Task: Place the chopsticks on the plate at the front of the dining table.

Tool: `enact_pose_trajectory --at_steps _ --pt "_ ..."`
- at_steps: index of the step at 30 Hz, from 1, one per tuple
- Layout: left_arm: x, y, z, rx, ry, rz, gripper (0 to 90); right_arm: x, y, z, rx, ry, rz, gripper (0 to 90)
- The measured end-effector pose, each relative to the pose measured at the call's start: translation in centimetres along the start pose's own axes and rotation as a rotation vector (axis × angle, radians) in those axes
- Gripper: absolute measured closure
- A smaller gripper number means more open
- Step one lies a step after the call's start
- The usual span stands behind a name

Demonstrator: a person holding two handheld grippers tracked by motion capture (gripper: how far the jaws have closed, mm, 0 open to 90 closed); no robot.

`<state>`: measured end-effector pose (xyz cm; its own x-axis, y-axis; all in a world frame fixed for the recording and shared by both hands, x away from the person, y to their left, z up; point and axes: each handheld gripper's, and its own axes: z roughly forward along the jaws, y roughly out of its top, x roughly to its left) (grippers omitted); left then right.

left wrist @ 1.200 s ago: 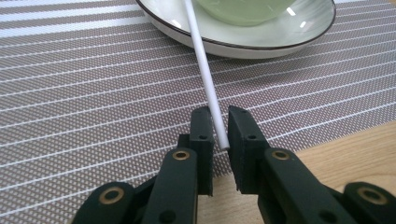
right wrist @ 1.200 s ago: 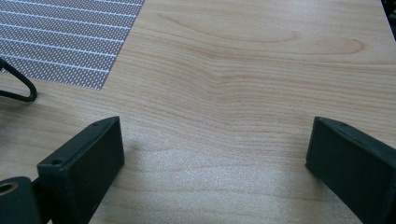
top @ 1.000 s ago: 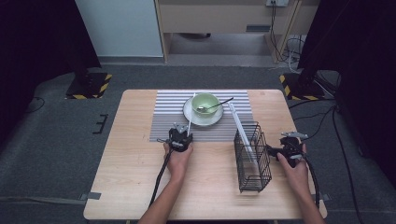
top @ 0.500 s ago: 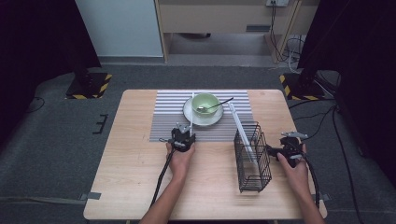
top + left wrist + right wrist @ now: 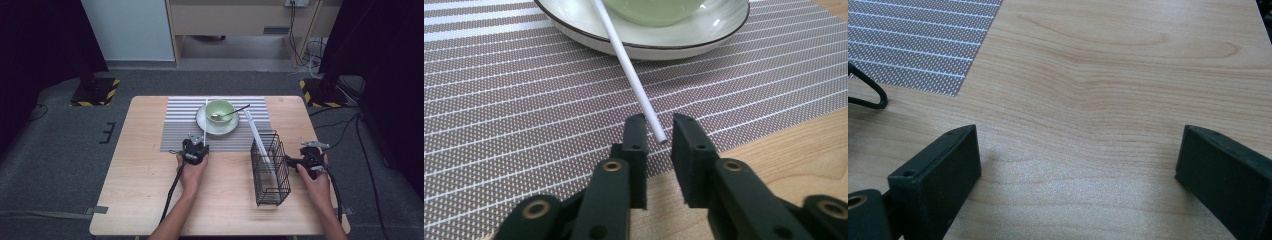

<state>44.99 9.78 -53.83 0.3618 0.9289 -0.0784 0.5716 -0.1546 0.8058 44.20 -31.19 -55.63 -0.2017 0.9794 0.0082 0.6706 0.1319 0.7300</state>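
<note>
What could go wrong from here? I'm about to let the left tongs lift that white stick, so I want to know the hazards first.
1. The left tongs have only the tip of the thin white stick between them; it may slip out or pivot.
2. The stick rests across the rim of the pale green ceramic plate; lifting could drag on it and jolt the green bowl and its spoon.

glossy glazed plate, woven matt placemat, smooth pale wood table
</note>
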Motion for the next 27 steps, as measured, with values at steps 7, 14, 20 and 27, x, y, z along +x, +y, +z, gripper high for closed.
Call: enact_pose_trajectory --at_steps 7,14,20,27 --pt "-0.22 0.29 0.03 0.002 -0.002 0.002 81.4 0.01 0.0 0.0 0.001 0.0 0.001 4.4" --pt "-0.03 0.46 0.5 -0.002 -0.009 -0.025 81.6 0.0 0.0 0.0 0.0 0.0 0.0 4.4" --pt "0.22 0.48 0.59 -0.008 -0.003 -0.025 81.7 0.0 0.0 0.0 0.0 0.0 0.001 4.4" --pt "0.02 0.99 0.8 0.003 -0.005 -0.005 81.3 0.0 0.0 0.0 0.0 0.0 0.0 4.4"
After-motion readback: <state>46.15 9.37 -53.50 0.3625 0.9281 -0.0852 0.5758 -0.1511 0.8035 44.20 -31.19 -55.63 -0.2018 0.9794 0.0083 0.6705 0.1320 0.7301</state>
